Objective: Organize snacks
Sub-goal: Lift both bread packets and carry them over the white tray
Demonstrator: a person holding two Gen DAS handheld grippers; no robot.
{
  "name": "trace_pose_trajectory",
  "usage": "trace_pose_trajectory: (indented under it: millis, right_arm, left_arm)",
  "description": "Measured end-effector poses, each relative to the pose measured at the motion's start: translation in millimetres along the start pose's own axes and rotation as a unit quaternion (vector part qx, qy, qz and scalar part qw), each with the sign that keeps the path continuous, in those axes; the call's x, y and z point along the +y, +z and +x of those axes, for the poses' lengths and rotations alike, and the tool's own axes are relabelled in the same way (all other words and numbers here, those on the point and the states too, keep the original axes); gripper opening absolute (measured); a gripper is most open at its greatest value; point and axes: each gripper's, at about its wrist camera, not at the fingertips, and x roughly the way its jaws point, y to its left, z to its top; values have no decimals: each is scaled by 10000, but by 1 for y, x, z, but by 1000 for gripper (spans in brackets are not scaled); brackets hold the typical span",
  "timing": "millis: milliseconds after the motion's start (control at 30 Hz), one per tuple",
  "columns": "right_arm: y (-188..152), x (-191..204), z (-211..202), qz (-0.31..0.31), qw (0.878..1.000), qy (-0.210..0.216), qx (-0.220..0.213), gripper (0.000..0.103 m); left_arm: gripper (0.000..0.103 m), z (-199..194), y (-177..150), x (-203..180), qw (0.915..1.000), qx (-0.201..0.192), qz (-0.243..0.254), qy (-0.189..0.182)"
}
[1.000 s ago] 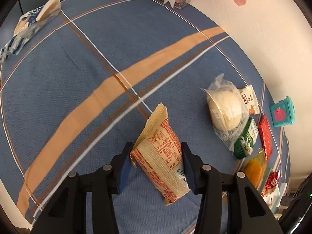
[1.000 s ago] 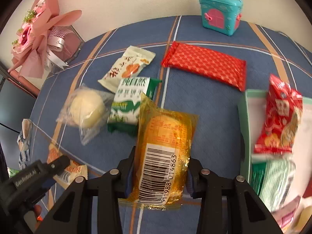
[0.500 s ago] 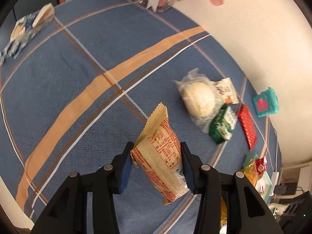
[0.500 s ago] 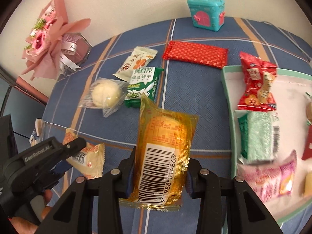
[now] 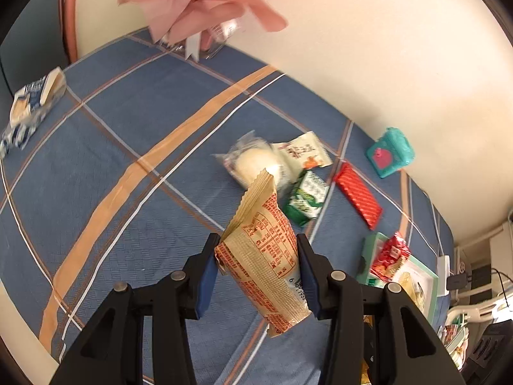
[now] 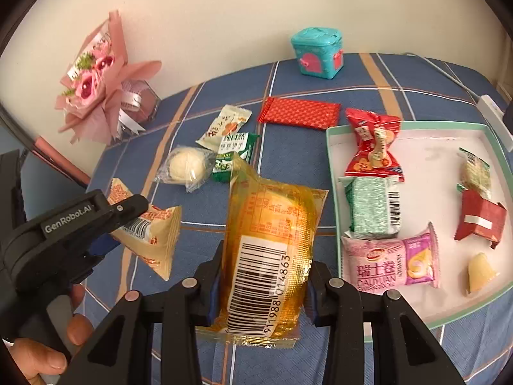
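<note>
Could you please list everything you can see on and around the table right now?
Blue checked tablecloth: 1, covers the table.
Green-rimmed white tray: 1, right side.
Packets lying in the tray: 6, red, green, pink, dark red, olive, pale yellow.
Loose packets on the cloth: 4, flat red, white-orange, green-white, clear with a pale bun.
Blue-white packet: 1, far left edge.
Teal toy box with pink door: 1, by the wall.
Pink paper bouquet: 1, back left corner.
Beige-red packet: 1, held off the cloth.
Amber barcode packet: 1, held off the cloth.
Left hand-held gripper: shut on the beige-red packet.
Right hand-held gripper: shut on the amber barcode packet.
Person's fingers: on the left gripper's handle.
</note>
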Motion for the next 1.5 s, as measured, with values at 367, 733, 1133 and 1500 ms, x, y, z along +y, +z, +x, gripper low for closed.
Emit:
trace_pose_trajectory:
  millis: [367, 733, 1133, 1500]
  right_arm:
    - [14, -34, -27, 294, 9986, -3, -434, 42]
    - [27, -112, -47, 1064, 9896, -685, -682, 42]
    - [36, -185, -60, 1666, 9774, -847, -986, 42]
    - [43, -192, -45, 1515, 9789, -863, -1070, 42]
  left_arm:
    - [48, -7, -16, -42, 9987, -104, 508, -17]
    - [48, -1, -45, -87, 9939, -1, 1098, -92]
    - [48, 6, -71, -161, 9783, -27, 2007, -516]
    - [48, 43, -91, -210, 9624, 111, 2658, -545]
